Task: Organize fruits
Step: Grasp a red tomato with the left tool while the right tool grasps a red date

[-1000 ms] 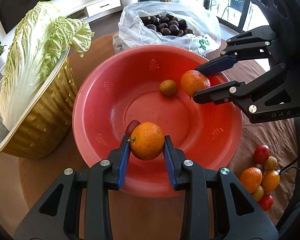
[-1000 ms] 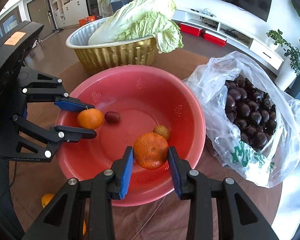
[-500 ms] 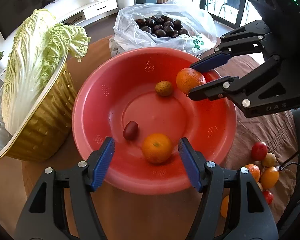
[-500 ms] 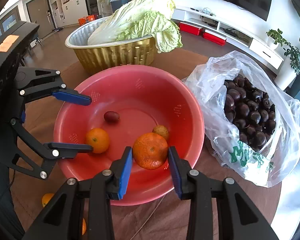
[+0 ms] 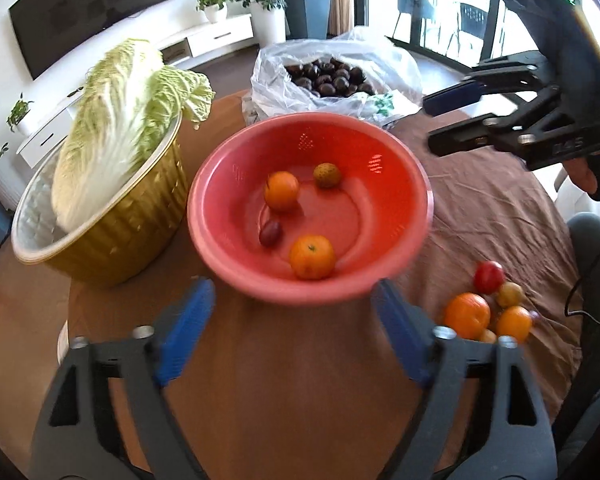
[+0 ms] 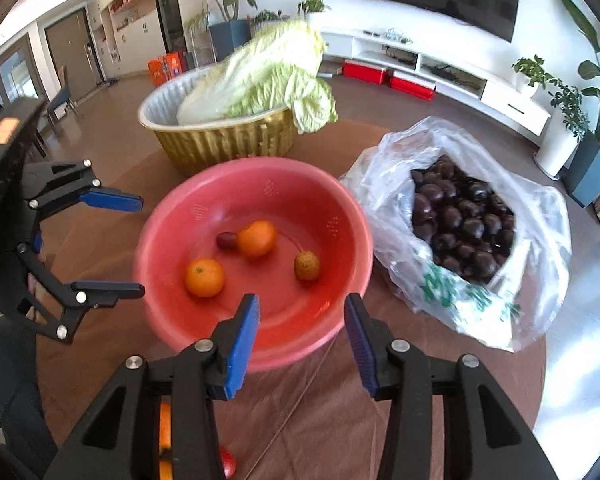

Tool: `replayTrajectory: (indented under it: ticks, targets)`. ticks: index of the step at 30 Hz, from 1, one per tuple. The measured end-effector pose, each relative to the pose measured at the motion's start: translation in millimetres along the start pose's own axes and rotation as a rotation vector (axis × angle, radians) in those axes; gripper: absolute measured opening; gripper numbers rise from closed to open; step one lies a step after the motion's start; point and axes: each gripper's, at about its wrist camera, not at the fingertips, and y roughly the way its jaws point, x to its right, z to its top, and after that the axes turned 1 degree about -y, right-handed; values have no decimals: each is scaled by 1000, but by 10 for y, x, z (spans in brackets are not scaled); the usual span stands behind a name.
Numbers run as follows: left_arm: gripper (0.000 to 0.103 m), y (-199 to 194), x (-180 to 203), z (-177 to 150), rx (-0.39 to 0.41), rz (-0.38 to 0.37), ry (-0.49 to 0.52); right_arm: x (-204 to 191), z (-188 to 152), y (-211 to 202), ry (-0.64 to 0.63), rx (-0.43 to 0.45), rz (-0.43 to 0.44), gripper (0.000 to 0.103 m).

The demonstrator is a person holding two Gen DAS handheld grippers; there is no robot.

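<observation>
A red bowl (image 5: 396,184) (image 6: 348,216) on the table holds two oranges (image 5: 312,257) (image 5: 282,191), a small brown fruit (image 5: 327,175) and a dark red fruit (image 5: 271,233). The same oranges show in the right wrist view (image 6: 204,277) (image 6: 257,239). My left gripper (image 5: 290,332) is open and empty, raised in front of the bowl's near rim. My right gripper (image 6: 300,338) is open and empty, above the bowl's near rim; it also shows in the left wrist view (image 5: 444,124). A pile of loose fruits (image 5: 488,308) lies on the brown cloth to the right.
A gold basin (image 5: 112,224) with a napa cabbage (image 5: 112,120) stands left of the bowl. A plastic bag of dark fruits (image 5: 328,76) (image 6: 460,216) lies behind the bowl. The table's edge shows at the right in the right wrist view (image 6: 580,360).
Both grippers let go of their oranges, which now lie in the bowl. Both grippers have opened and pulled up and back from the bowl.
</observation>
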Motion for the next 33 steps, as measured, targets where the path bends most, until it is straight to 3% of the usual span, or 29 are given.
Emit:
replayTrajectory:
  ticks: [4,8,14,16,19,24,29,31,33]
  targets:
    - [91,-203,168,-275,23,-26,-44,-119,-378,-418,28,83,28,67]
    - [91,-387,532,-601,33,-44,-60,-340,-831,-607,39,94,28,68]
    - [91,-515,1155,-949,29,-85,-32,-667,-1443,-680,31,40,53,67]
    - [91,-501,1348,-1013,28,-116,-18,-723,-1575,-631,40,20,67,65]
    - [91,-422,1555,-1049,21,-131,-2,-796,-1696,-562,15,-14,54,54]
    - [90,-263,1661,-1050,-3,-138,26,-817,-1748,-519,-21,-28,72,44]
    - [61,-128,1593,-999,-27,-162,25,-715,-1802,-531,-1,-32,75,41]
    - [53,-74,1603,-996,-42,-168,42,-708,-1821,-527,-6,-38,78,40]
    - [51,-23,1615,-976,-49,-178,60,-713,-1833,-514,-14,-48,83,39]
